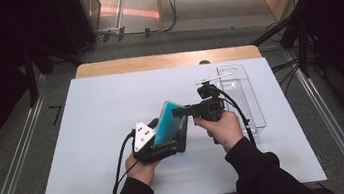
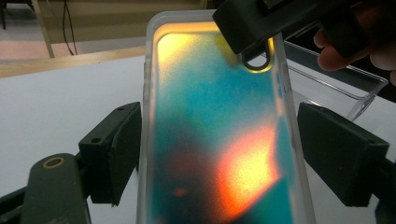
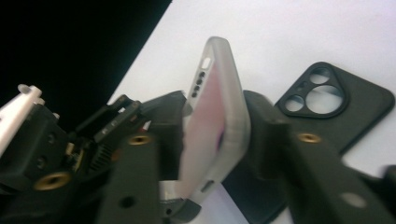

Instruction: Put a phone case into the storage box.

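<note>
The right gripper (image 1: 182,111), held level from the right, pinched the top corner of the teal phone case (image 1: 168,122), tilted upright above the counter (image 1: 94,137). The left gripper (image 1: 159,146) clamped the case's long edges from below. The right gripper view showed a black case (image 3: 336,116) lying flat behind; a clear tray (image 1: 243,97) stood right.

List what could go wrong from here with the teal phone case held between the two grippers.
1. The teal phone case is held tilted off the table, with the left gripper across its width and the right gripper clamping its upper end; if the hands pull apart, the soft case may flex or slip.
2. The black phone case lies right beneath; a drop could land on it.
3. The clear tray is close to the right hand and could get knocked.
</note>
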A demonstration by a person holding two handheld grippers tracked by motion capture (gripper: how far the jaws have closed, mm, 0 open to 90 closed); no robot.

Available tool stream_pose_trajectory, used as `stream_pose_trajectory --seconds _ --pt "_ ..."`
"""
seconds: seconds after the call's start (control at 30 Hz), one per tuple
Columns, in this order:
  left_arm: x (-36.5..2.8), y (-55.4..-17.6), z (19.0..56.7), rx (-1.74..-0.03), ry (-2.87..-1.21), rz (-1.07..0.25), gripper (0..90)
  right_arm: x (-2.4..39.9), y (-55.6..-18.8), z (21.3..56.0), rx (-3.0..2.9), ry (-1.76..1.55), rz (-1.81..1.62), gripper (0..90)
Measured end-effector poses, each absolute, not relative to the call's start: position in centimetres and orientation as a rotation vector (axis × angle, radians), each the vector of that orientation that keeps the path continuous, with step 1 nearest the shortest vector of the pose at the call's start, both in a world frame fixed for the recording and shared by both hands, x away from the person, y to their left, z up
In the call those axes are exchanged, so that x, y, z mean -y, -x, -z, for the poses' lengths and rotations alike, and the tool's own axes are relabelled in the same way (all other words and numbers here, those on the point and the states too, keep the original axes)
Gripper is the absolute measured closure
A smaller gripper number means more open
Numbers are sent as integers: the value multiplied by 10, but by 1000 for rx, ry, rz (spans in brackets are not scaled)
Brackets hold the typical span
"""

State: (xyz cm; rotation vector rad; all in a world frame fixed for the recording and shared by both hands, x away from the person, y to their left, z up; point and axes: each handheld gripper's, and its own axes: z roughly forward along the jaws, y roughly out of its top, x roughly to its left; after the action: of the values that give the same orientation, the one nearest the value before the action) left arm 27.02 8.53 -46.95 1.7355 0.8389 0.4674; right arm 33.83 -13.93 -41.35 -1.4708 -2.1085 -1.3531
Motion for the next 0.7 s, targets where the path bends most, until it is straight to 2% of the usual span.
stream_pose_trajectory --seconds 0.03,0.07,0.53,0.6,0.7 --pt "-85 -270 469 -840 -1737 -464 166 140 -339 414 2098 1469 1360 729" --pt "-85 -270 470 -838 -1737 -464 166 141 -339 414 2086 1467 1353 750" --pt "-83 -272 462 -849 -1770 -422 160 145 -338 410 2038 1455 1352 765" --pt "-81 -272 462 -875 -1792 -403 115 146 -338 409 2044 1456 1354 765" --pt "-80 -273 460 -895 -1827 -378 114 148 -338 408 2068 1468 1357 765"
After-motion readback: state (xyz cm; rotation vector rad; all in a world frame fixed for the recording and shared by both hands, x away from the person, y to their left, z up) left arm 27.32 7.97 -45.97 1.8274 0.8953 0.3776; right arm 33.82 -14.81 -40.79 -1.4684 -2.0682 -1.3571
